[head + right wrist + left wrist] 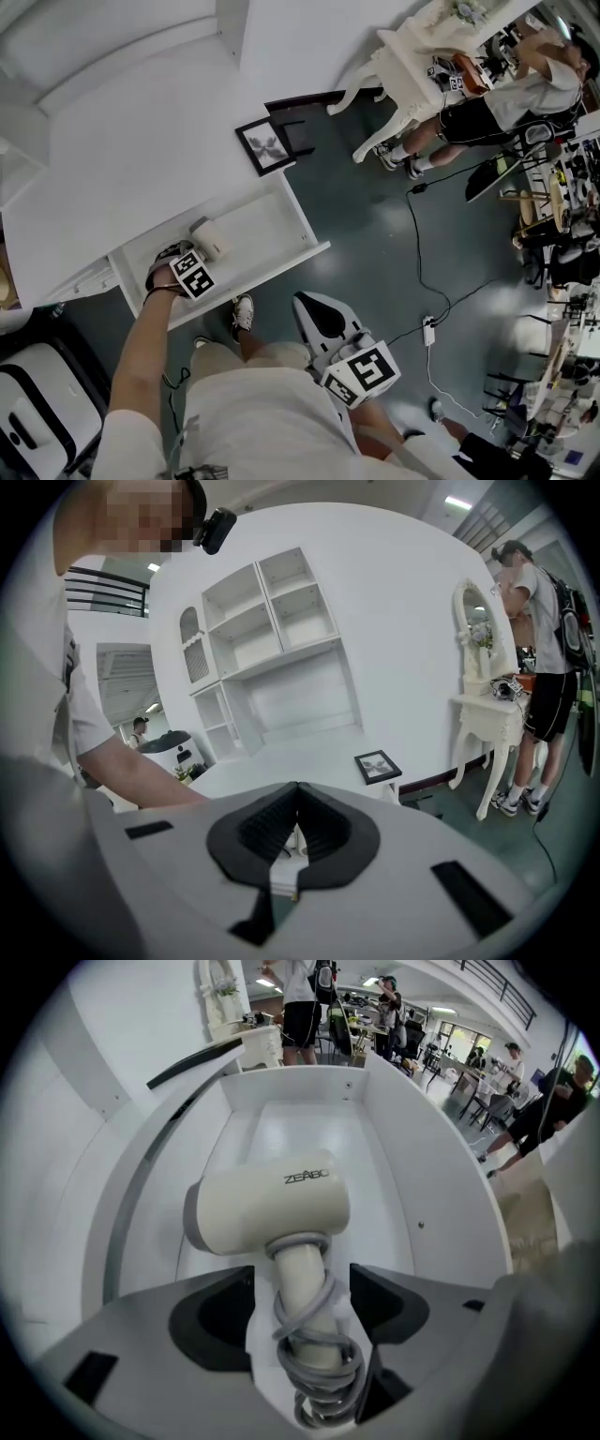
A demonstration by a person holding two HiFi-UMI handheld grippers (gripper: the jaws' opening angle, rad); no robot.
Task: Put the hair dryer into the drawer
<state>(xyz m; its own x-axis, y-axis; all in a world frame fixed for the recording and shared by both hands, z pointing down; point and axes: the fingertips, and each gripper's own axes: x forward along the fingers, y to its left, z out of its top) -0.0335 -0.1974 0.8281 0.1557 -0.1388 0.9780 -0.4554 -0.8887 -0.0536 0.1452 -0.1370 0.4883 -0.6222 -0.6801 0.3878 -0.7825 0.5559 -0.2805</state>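
Note:
A cream hair dryer [262, 1208] lies in the open white drawer [422, 1176], head away from me, grey cord wound round its handle. My left gripper [300, 1283] points steeply down over it. Its jaws stand open on either side of the handle, and a gap shows between each pad and the handle. In the head view the left gripper [187, 272] hangs over the drawer [281, 225] beside the hair dryer [210, 239]. My right gripper [323, 323] is held in front of my body, away from the drawer. Its jaws [297, 789] meet at the tips with nothing between them.
A framed picture [265, 143] stands on the white top behind the drawer. A white dressing table [412, 56] with a person [487, 112] beside it is at the back right. A cable and power strip [428, 330] lie on the dark floor. White shelves [272, 649] line the wall.

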